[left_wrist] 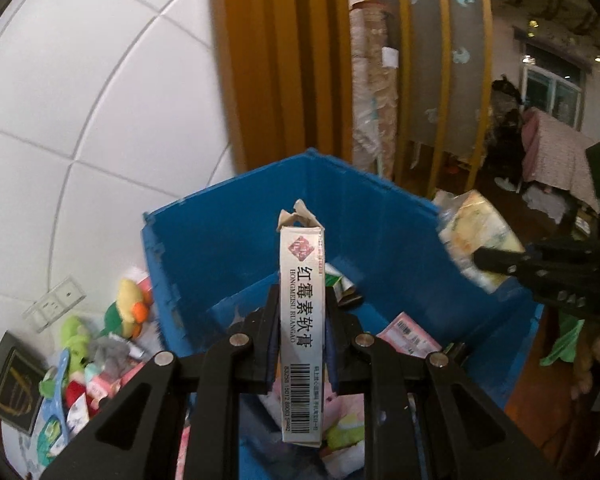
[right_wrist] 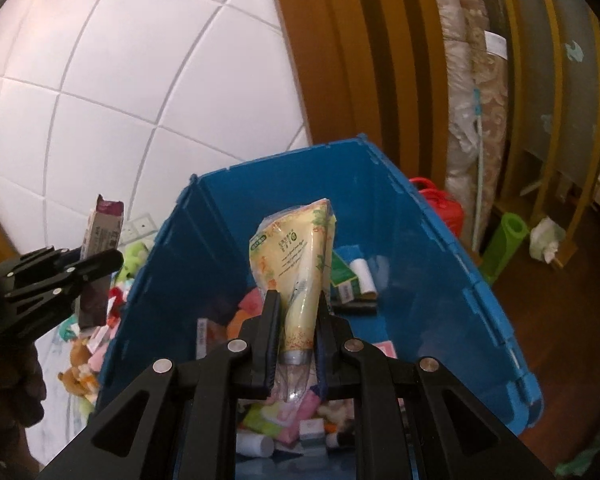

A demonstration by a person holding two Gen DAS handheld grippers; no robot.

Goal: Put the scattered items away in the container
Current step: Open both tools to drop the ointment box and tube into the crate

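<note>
My left gripper (left_wrist: 302, 300) is shut on a long white ointment box (left_wrist: 302, 320) with Chinese print and a torn top flap, held upright over the blue bin (left_wrist: 228, 220). My right gripper (right_wrist: 298, 304) is shut on a cream-yellow tube (right_wrist: 298, 264), cap end down, above the same blue bin (right_wrist: 440, 248). Each gripper shows in the other's view: the right gripper (left_wrist: 496, 262) with its tube (left_wrist: 476, 236) at the bin's right rim, the left gripper (right_wrist: 88, 266) with the ointment box (right_wrist: 100, 240) left of the bin. Several packets and small bottles lie in the bin.
Scattered soft toys (left_wrist: 126, 308) and small packets (right_wrist: 96, 344) lie on the white surface left of the bin. A white tiled wall (left_wrist: 100, 80) with a socket (left_wrist: 56, 304) stands behind. A red container (right_wrist: 440, 204), a green roll (right_wrist: 504, 248) and wooden panels (right_wrist: 360, 60) stand to the right.
</note>
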